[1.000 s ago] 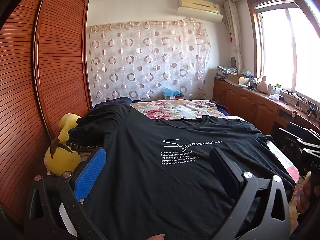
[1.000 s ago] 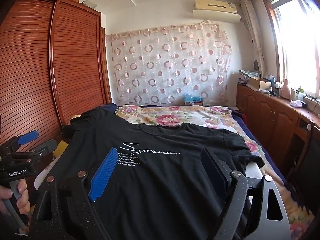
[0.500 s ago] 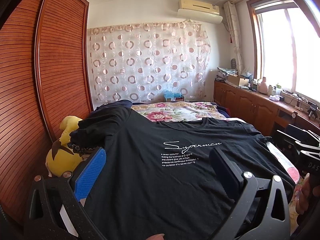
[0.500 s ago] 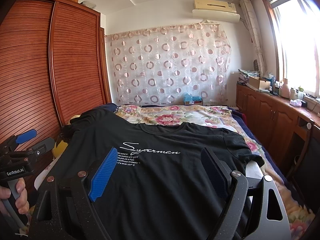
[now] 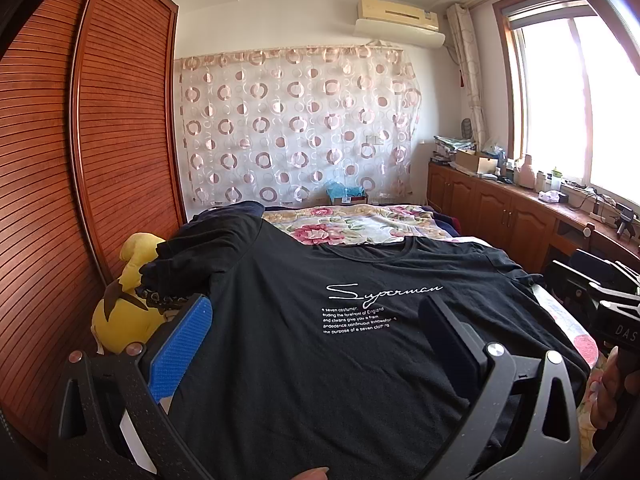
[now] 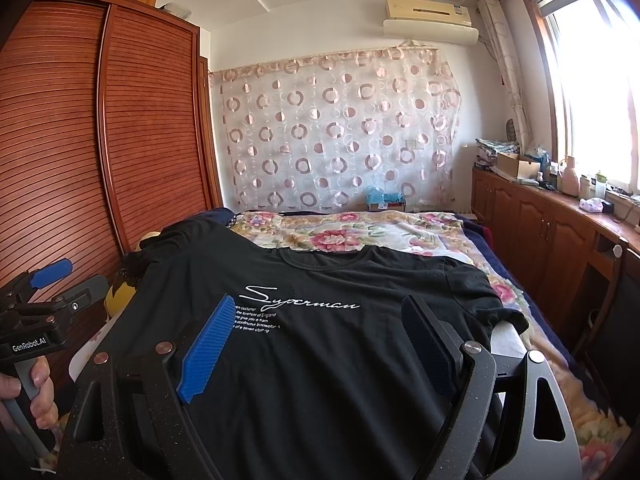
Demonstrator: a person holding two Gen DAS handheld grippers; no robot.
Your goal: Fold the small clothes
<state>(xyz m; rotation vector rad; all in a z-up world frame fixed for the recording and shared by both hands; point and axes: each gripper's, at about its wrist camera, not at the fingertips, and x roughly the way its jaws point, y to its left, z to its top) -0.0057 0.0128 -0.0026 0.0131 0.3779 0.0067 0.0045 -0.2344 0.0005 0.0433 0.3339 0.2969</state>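
Observation:
A black T-shirt (image 5: pixel 304 344) (image 6: pixel 344 344) with white "Superman" lettering lies front up, spread flat on the bed. Its collar points toward the far wall, and its left sleeve (image 5: pixel 200 256) is bunched up near a yellow plush toy. My left gripper (image 5: pixel 316 304) is open above the shirt's lower left part, nothing between its blue and black pads. My right gripper (image 6: pixel 318 302) is open too, above the lower right part, its pads apart and empty. Each gripper also shows at the edge of the other's view, held in a hand (image 6: pixel 36 392).
The flowered bedspread (image 6: pixel 340 232) covers the bed beyond the shirt. A yellow plush toy (image 5: pixel 124 312) sits at the bed's left edge against the wooden slatted wardrobe (image 5: pixel 80 184). Wooden cabinets (image 6: pixel 540 220) with clutter on top run along the right under the window.

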